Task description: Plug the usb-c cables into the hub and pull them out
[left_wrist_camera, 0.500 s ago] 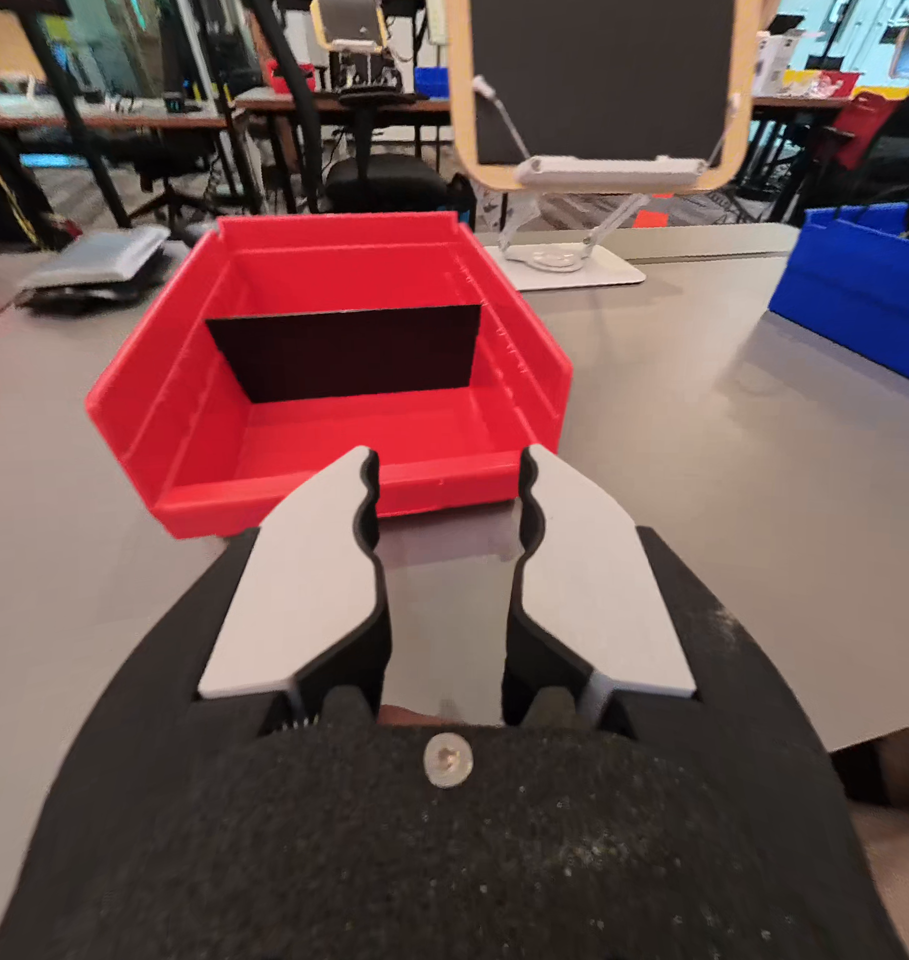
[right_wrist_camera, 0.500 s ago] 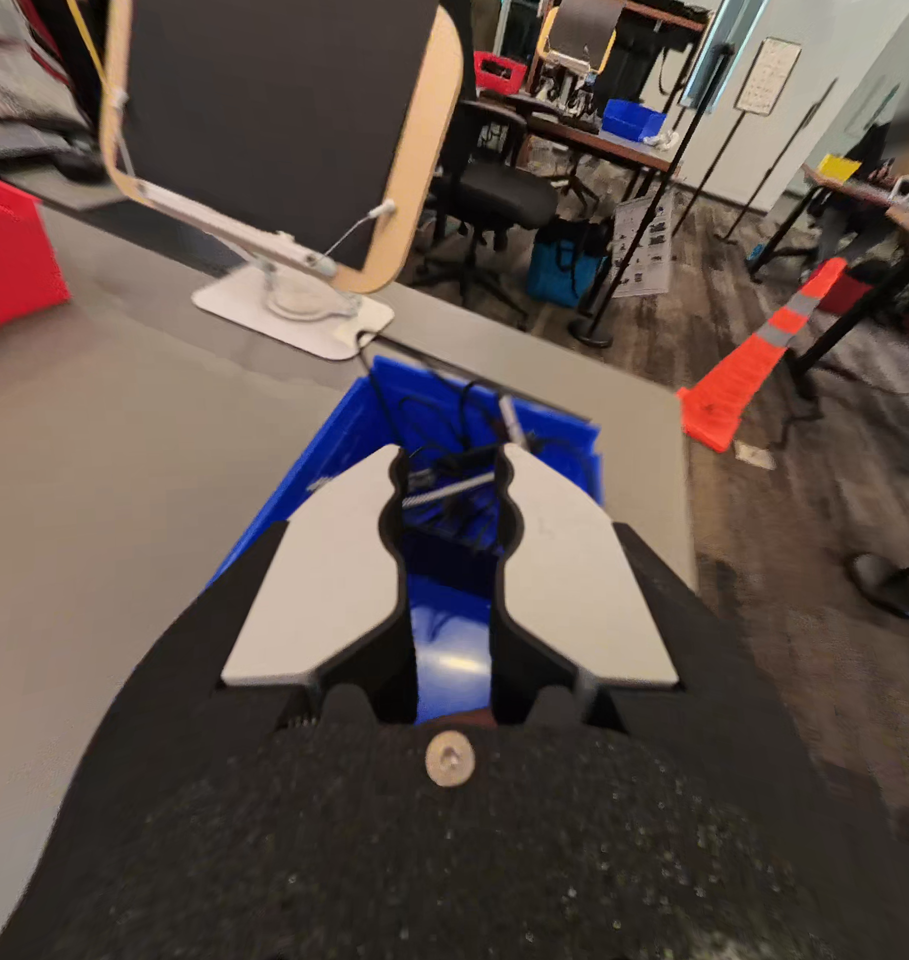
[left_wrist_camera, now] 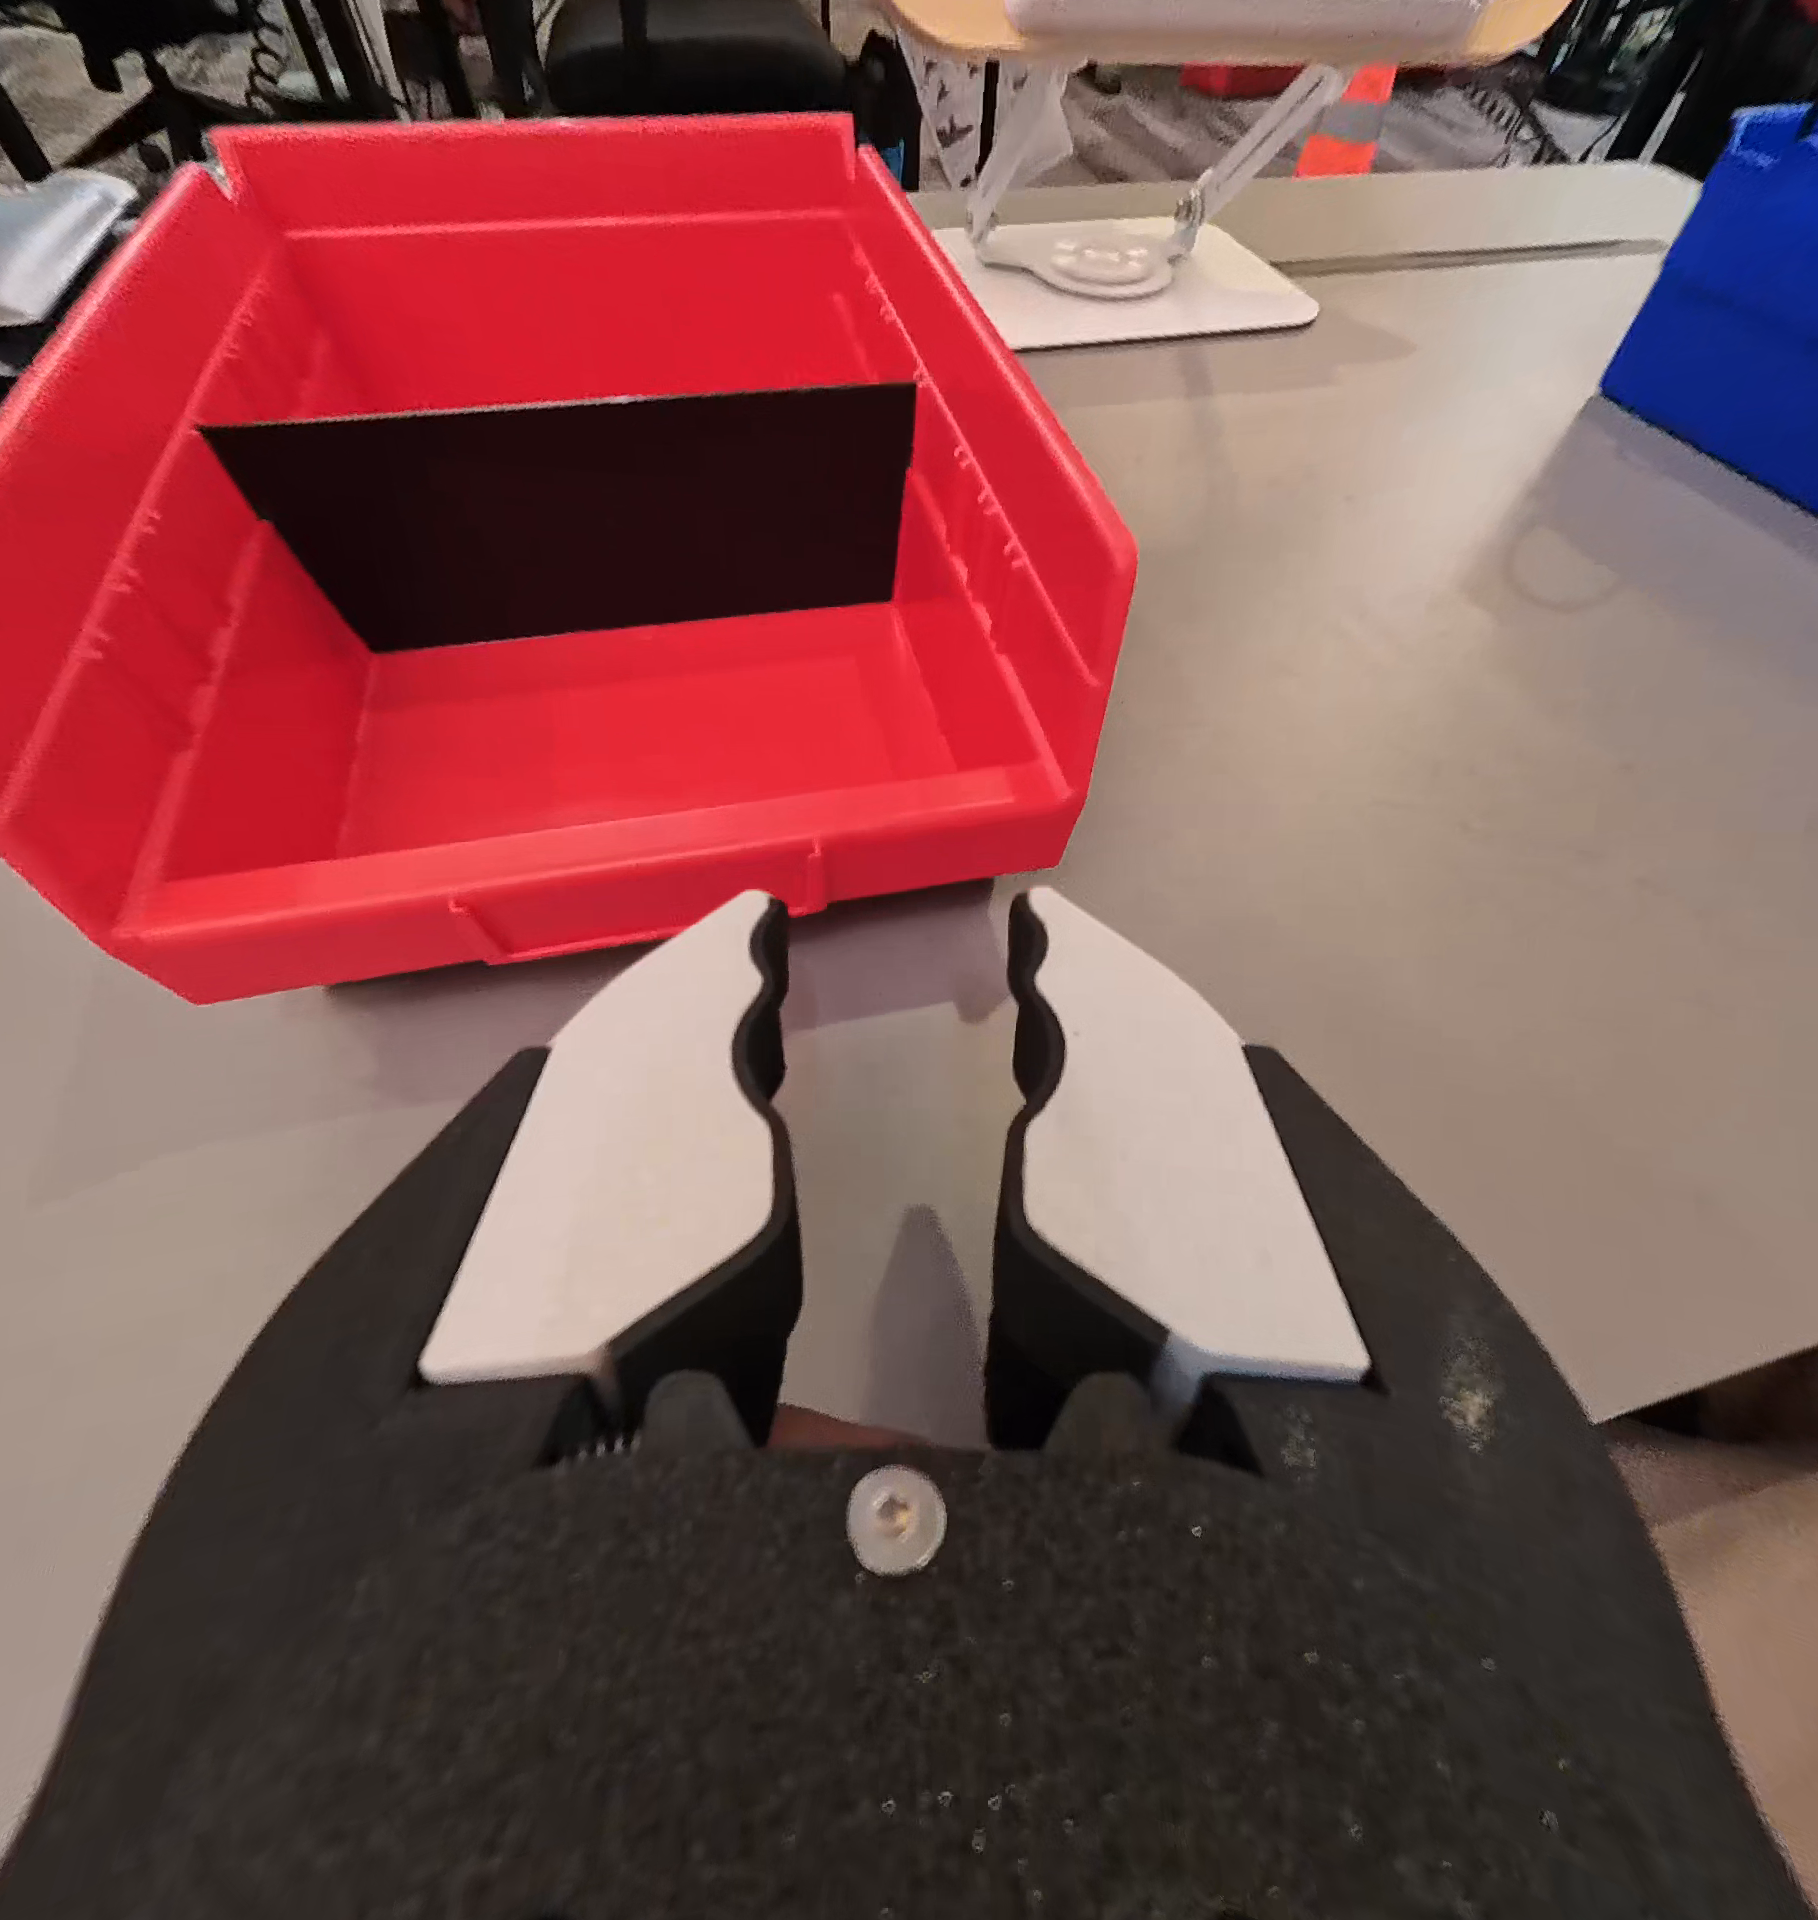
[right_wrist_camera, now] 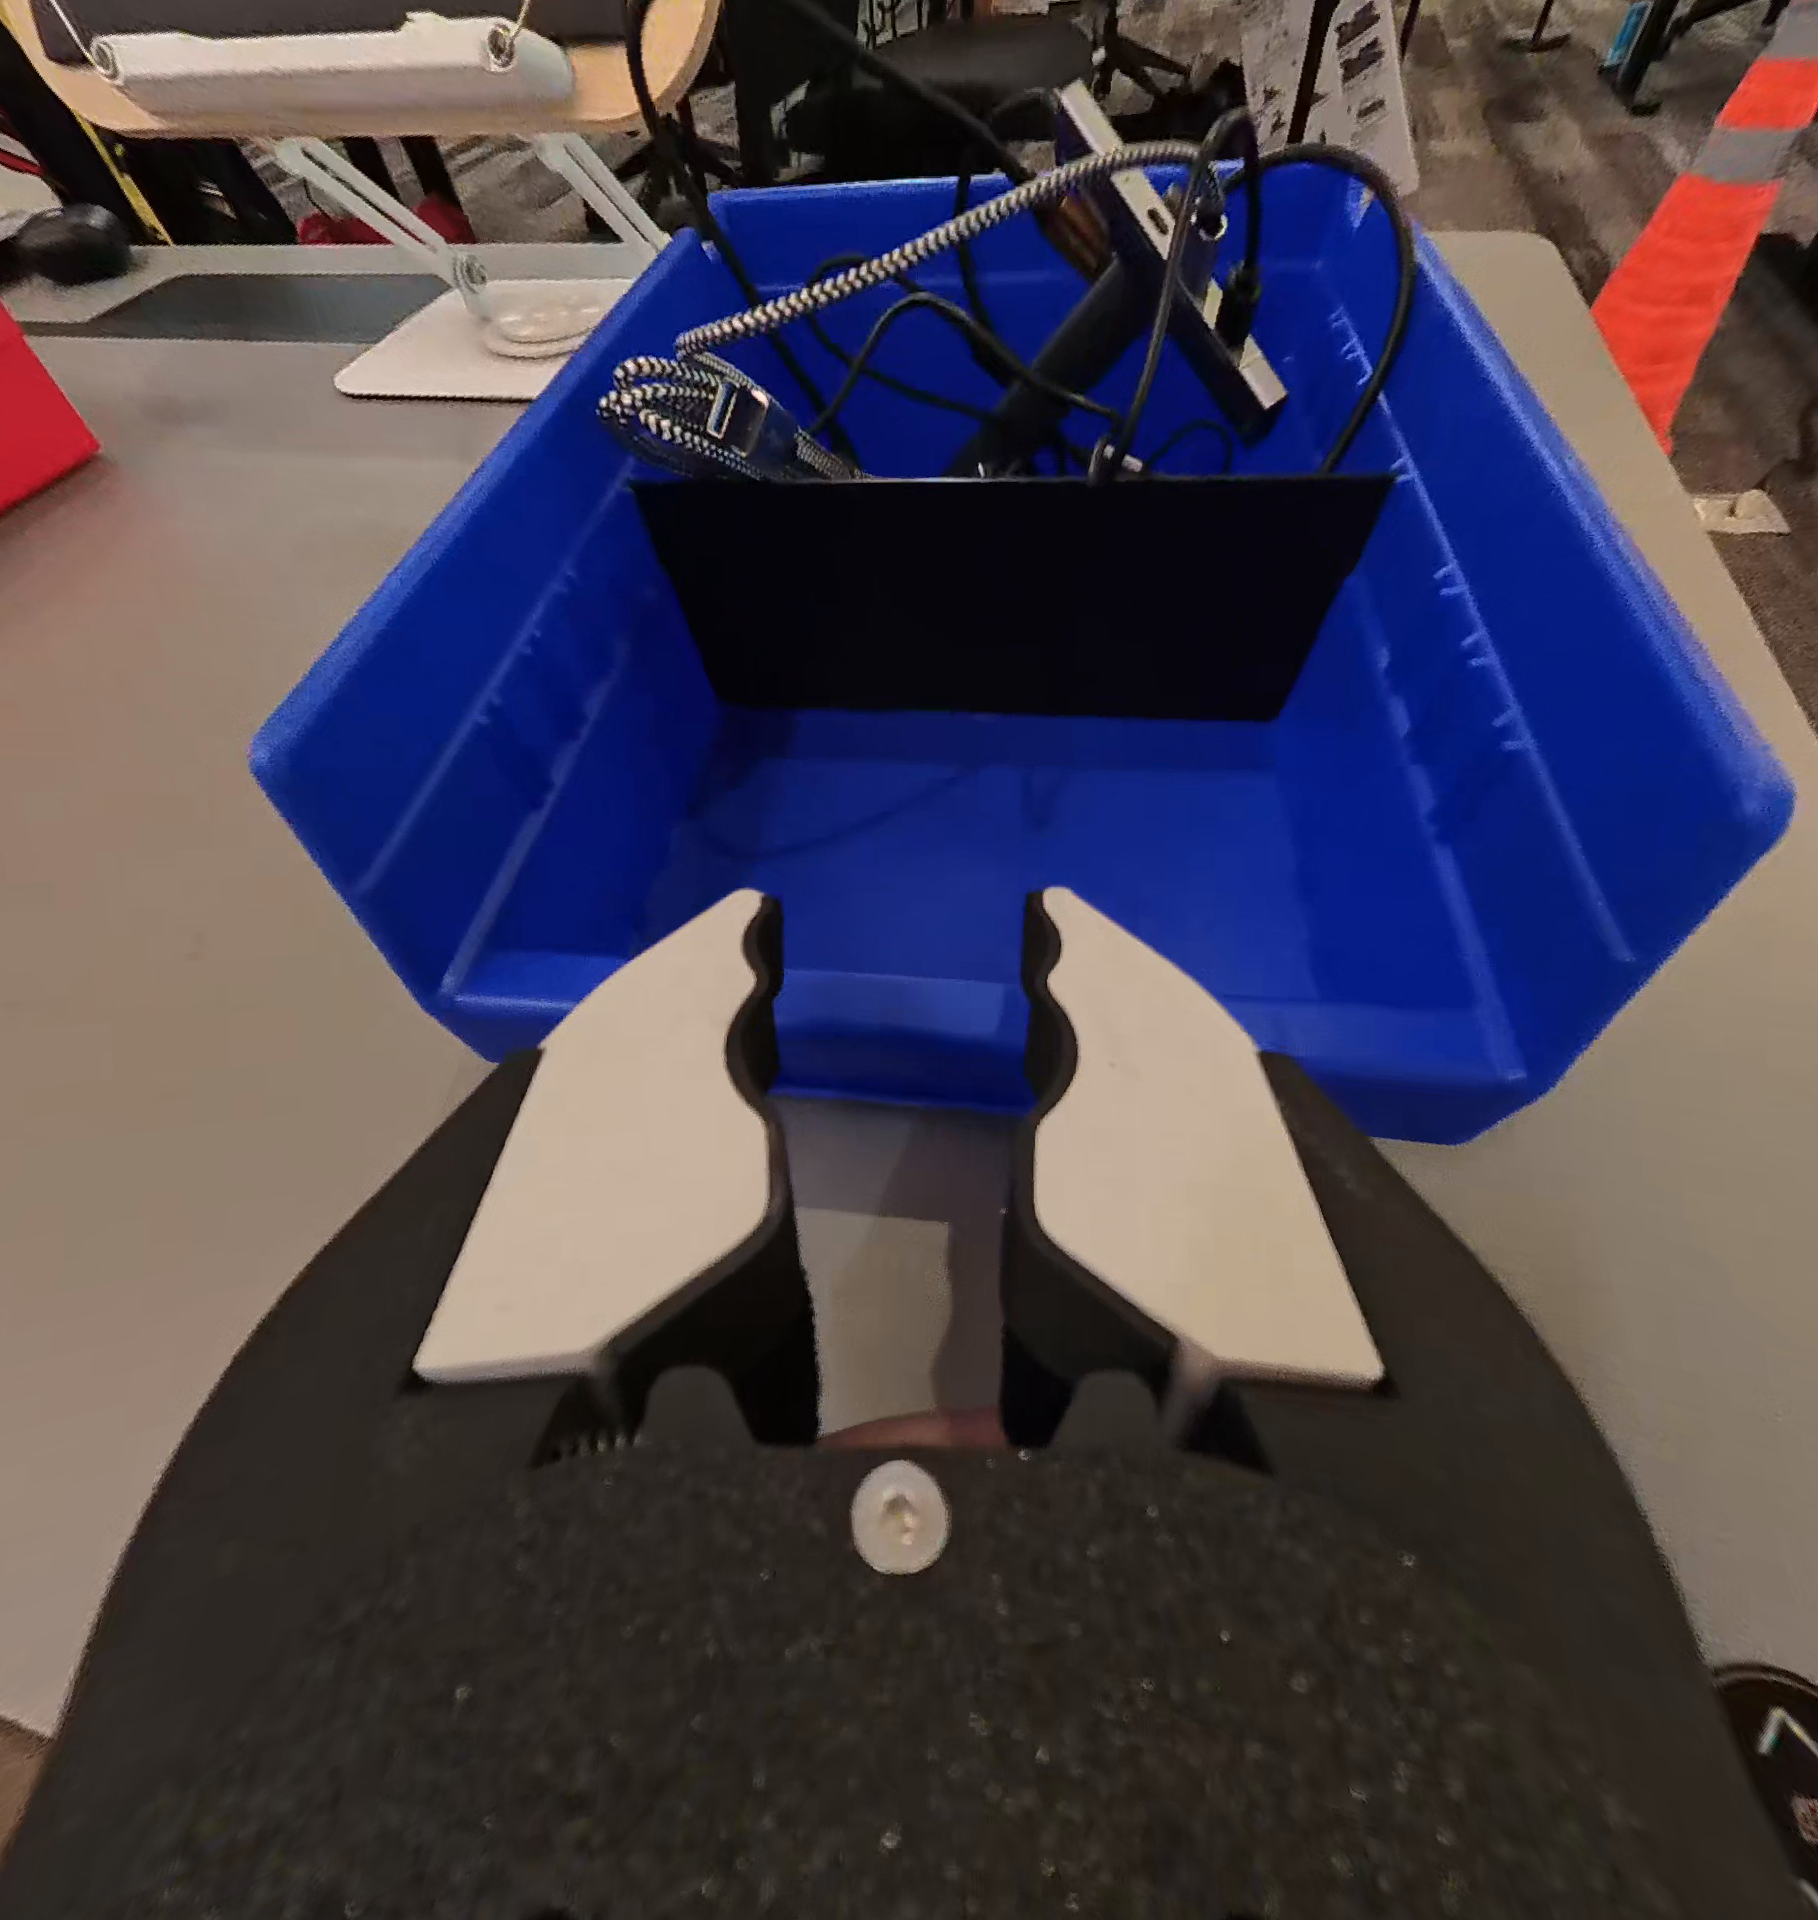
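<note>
The hub (right_wrist_camera: 1185, 281), a slim silver-and-blue bar, leans tilted in the far compartment of the blue bin (right_wrist_camera: 531, 665), behind a black divider (right_wrist_camera: 1009, 592), with thin black cables (right_wrist_camera: 1388, 312) looped round it and a coiled braided cable (right_wrist_camera: 718, 416) lying at the left of the same compartment. The right gripper (right_wrist_camera: 900, 935) hangs over the bin's near rim, jaws parted and holding nothing. Over on the other side, the left gripper (left_wrist_camera: 894, 945) hovers above the grey table (left_wrist_camera: 1404, 779) just short of the red bin (left_wrist_camera: 988, 540), its jaws likewise apart and empty. A white stand (left_wrist_camera: 1144, 281) sits beyond.
</note>
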Motion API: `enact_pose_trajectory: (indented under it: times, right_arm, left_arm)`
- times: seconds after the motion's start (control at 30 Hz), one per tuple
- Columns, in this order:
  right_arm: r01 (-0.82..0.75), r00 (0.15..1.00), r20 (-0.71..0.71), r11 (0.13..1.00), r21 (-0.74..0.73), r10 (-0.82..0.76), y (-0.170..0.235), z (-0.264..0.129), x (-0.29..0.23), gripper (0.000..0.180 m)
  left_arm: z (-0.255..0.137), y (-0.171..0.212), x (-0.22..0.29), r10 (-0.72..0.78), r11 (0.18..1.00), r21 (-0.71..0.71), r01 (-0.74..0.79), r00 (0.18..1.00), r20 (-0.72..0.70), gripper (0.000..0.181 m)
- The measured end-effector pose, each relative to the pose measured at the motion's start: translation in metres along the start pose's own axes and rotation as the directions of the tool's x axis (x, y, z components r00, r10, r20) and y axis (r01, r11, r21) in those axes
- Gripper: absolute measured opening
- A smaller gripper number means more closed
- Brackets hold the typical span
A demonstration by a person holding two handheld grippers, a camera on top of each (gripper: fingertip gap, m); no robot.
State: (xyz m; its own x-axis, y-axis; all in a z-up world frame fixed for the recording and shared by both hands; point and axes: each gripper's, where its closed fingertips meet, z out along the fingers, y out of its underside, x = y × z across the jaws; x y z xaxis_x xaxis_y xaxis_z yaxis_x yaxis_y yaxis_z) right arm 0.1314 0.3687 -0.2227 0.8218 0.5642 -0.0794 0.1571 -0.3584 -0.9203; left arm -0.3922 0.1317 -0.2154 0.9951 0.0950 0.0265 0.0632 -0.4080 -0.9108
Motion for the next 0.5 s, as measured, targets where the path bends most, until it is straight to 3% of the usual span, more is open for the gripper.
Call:
enact_pose_trajectory:
  times: [0.5]
  right_arm:
    - [0.051, 0.999, -0.009, 0.999, -0.006, -0.051, 0.001, 0.002, -0.003, 0.048]
  left_arm:
    - [0.005, 0.022, -0.013, -0.088, 0.990, -0.108, 0.089, 0.996, 0.017, 0.040]
